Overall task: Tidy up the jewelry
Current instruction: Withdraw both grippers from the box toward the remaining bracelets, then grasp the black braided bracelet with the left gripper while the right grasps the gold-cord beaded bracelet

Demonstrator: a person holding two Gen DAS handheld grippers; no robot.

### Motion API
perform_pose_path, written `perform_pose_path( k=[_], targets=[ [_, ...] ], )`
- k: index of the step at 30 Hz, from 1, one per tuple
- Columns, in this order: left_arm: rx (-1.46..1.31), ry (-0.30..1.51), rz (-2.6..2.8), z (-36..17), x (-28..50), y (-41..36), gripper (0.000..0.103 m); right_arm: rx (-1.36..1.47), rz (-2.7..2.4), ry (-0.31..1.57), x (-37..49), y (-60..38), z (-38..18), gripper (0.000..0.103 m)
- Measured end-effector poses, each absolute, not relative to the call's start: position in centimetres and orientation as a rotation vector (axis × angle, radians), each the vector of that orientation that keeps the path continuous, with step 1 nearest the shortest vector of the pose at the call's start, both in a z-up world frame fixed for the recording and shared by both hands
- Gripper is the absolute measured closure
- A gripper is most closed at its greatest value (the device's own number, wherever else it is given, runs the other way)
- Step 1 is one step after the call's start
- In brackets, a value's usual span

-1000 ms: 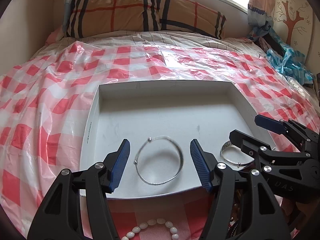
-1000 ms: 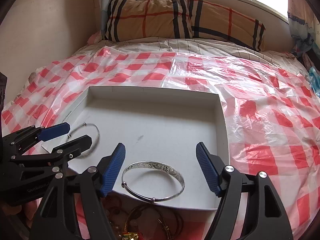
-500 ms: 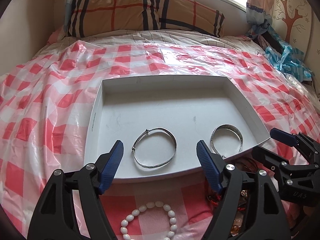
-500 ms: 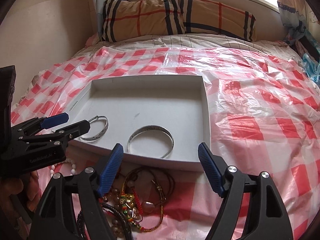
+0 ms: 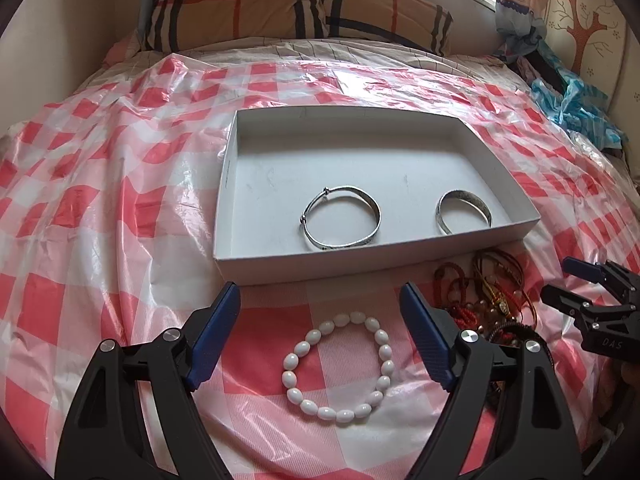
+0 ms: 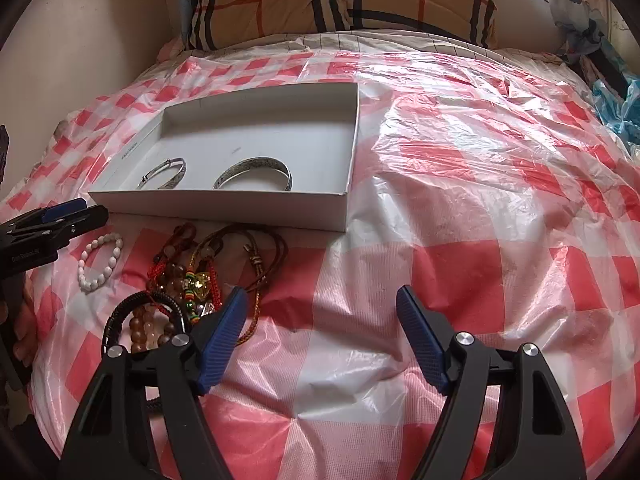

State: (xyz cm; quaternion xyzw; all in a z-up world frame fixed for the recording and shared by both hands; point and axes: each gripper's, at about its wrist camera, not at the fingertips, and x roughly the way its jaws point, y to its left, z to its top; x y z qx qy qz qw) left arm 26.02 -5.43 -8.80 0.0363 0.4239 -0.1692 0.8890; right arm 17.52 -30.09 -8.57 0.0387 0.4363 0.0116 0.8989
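On the bed, a red-and-white checked plastic sheet (image 5: 100,208) covers the mattress and carries a shallow white box (image 5: 424,250). Inside the box, near its front wall, lie two silver bangles: a larger bangle (image 5: 341,222) about midway along that wall, and a smaller bangle (image 5: 463,213) toward the front right corner. The two are apart, not touching.

Outside the box, just before its front wall, a white bead bracelet (image 5: 338,368) lies flat on the sheet, seen between the spread blue pads of the left gripper (image 5: 320,340) — fingers wide apart, holding nothing. To the right of the bracelet sits a tangled heap of cord and bead jewelry (image 6: 192,280): red and brown cords, amber beads, a black braided loop.

The right gripper (image 6: 320,340) hangs over bare sheet beside the heap, its left pad just at the heap's edge; its fingers are likewise wide apart and empty. At the head of the bed — a plaid pillow (image 5: 288,4) against the wall.
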Motion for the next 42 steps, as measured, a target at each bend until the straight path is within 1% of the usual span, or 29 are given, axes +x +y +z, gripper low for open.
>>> perform_pose_path(
  k=[11, 15, 20, 21, 22, 23, 24, 25, 27, 31, 38, 41, 42],
  targets=[
    [0.201, 0.836, -0.585, -8.2, 22.4, -7.8, 0.025, 0.033, 0.031, 0.909, 17.8, -28.7, -8.5, 0.029],
    [0.266, 0.853, -0.688, -8.2, 21.3, -10.2, 0.025, 0.096, 0.012, 0.913, 17.6, -29.7, -8.9, 0.029],
    [0.306, 0.907, -0.751, -8.8, 21.0, -12.6, 0.025, 0.082, 0.011, 0.926, 17.3, -29.7, -9.1, 0.029],
    [0.318, 0.928, -0.747, -9.2, 21.2, -13.0, 0.027, 0.081, 0.009, 0.928, 17.3, -29.8, -9.2, 0.029],
    [0.332, 0.951, -0.742, -9.7, 21.3, -13.4, 0.041, 0.084, 0.006, 0.929, 17.3, -29.9, -9.2, 0.029],
    [0.343, 0.972, -0.747, -10.1, 21.4, -13.7, 0.051, 0.088, 0.003, 0.93, 17.3, -29.9, -9.3, 0.029],
    [0.343, 0.984, -0.755, -10.3, 21.3, -13.8, 0.064, 0.09, -0.001, 0.932, 17.3, -30.0, -9.4, 0.029],
    [0.336, 0.989, -0.77, -10.3, 21.2, -13.7, 0.073, 0.091, -0.003, 0.934, 17.3, -30.0, -9.4, 0.029],
    [0.325, 1.002, -0.798, -10.2, 20.7, -13.3, 0.079, 0.082, -0.001, 0.933, 17.2, -30.0, -9.3, 0.029],
    [0.245, 1.032, -0.828, -9.8, 20.3, -11.1, 0.085, 0.067, 0.027, 0.926, 16.9, -29.5, -9.0, 0.029],
    [0.168, 1.057, -0.833, -9.6, 20.3, -9.1, 0.086, 0.037, 0.069, 0.924, 16.9, -28.4, -8.7, 0.029],
    [0.199, 1.054, -0.8, -9.7, 20.8, -10.0, 0.083, 0.048, 0.069, 0.932, 17.0, -28.4, -8.9, 0.029],
    [0.209, 1.054, -0.793, -9.9, 20.9, -10.4, 0.076, 0.046, 0.07, 0.935, 17.1, -28.3, -9.0, 0.029]
  ],
)
